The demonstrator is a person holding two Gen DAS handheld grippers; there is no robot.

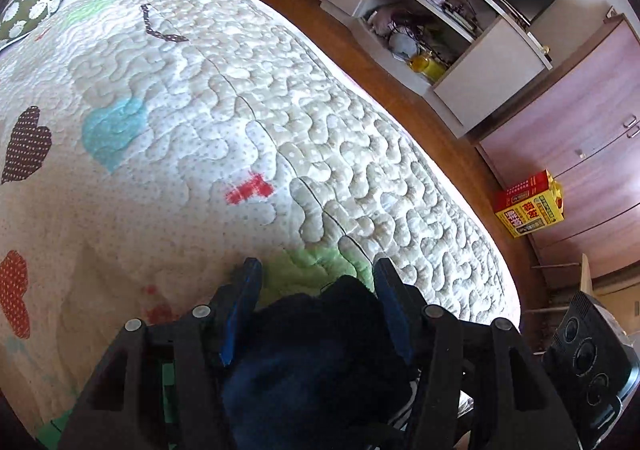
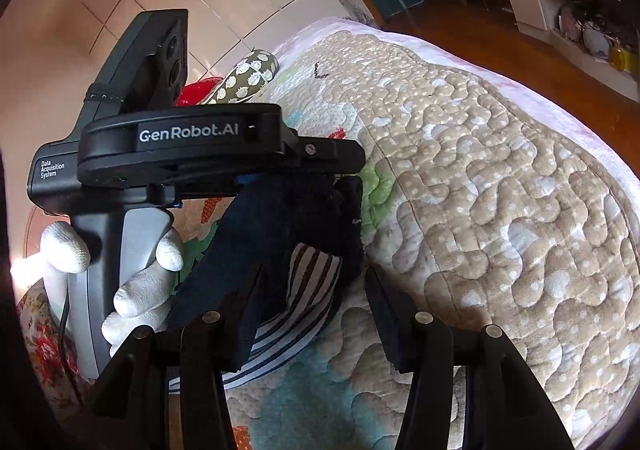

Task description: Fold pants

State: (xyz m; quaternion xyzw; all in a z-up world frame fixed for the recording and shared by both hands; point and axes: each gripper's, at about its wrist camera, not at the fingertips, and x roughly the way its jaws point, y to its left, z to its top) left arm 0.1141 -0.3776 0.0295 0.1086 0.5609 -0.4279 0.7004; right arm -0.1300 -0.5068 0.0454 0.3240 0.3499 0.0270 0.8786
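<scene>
The pants (image 1: 316, 354) are dark navy with a striped lining (image 2: 308, 282). In the left wrist view a thick bunch of the dark cloth fills the gap between my left gripper's (image 1: 316, 274) blue-padded fingers (image 1: 244, 302), held above the quilted bed cover (image 1: 248, 121). The right wrist view shows the left gripper (image 2: 344, 181) from the side, clamping the cloth that hangs down from it. My right gripper (image 2: 316, 282) is open just below, its fingers (image 2: 384, 314) set wide with the hanging cloth between them.
The bed has a patchwork quilt and a green dotted pillow (image 1: 36, 1) at its far end. Beyond the bed's right edge are a wooden floor, a white shelf unit (image 1: 432, 9), a wardrobe (image 1: 580, 145) and a red-yellow box (image 1: 528, 205).
</scene>
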